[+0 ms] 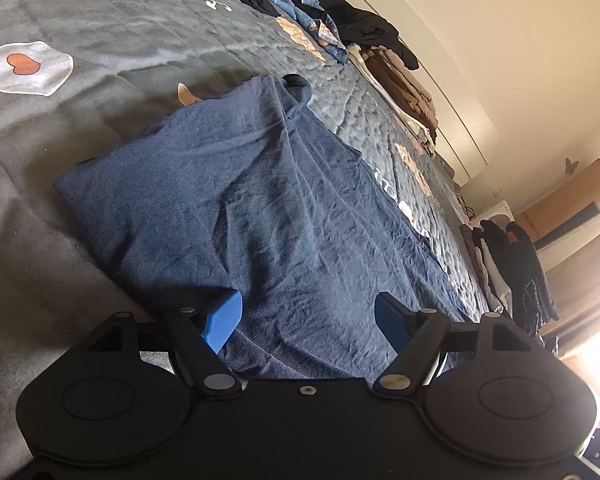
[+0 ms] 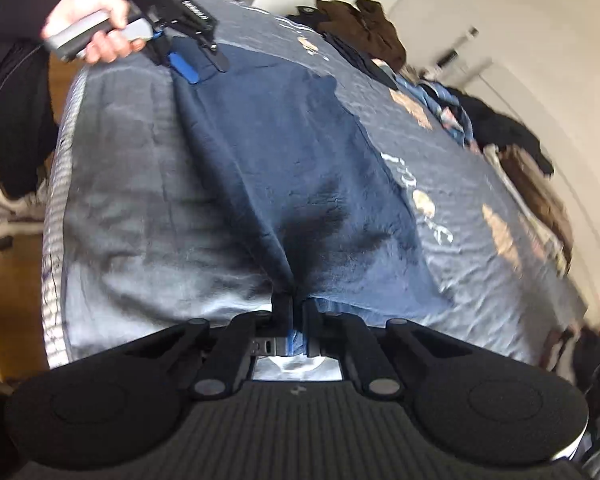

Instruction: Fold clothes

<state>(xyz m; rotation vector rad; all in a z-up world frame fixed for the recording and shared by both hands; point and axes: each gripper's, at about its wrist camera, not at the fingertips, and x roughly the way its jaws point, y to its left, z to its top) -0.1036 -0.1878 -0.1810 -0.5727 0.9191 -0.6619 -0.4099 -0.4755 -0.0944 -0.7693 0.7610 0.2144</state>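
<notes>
Navy garment (image 1: 260,200) flat on bedspread (image 1: 100,12) | right gripper (image 2: 298,312) jaws pinching its edge | left gripper (image 1: 308,312) jaws apart, empty | clothes pile (image 1: 340,24) beyond

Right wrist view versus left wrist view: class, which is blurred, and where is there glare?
Right wrist view: motion blur, strongest at the right edge over the clothes pile. Left wrist view: sharp, with glare washing out the lower right corner beyond the bed.

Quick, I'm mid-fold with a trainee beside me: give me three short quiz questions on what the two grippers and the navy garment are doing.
1. True or false: the right gripper is clamped on the navy garment.
2. The left gripper is: A open, B shut on fabric, C out of view?
3. What does the garment lie on?

Key: 1 true. 2 A. 3 The grey quilted bedspread.
</notes>
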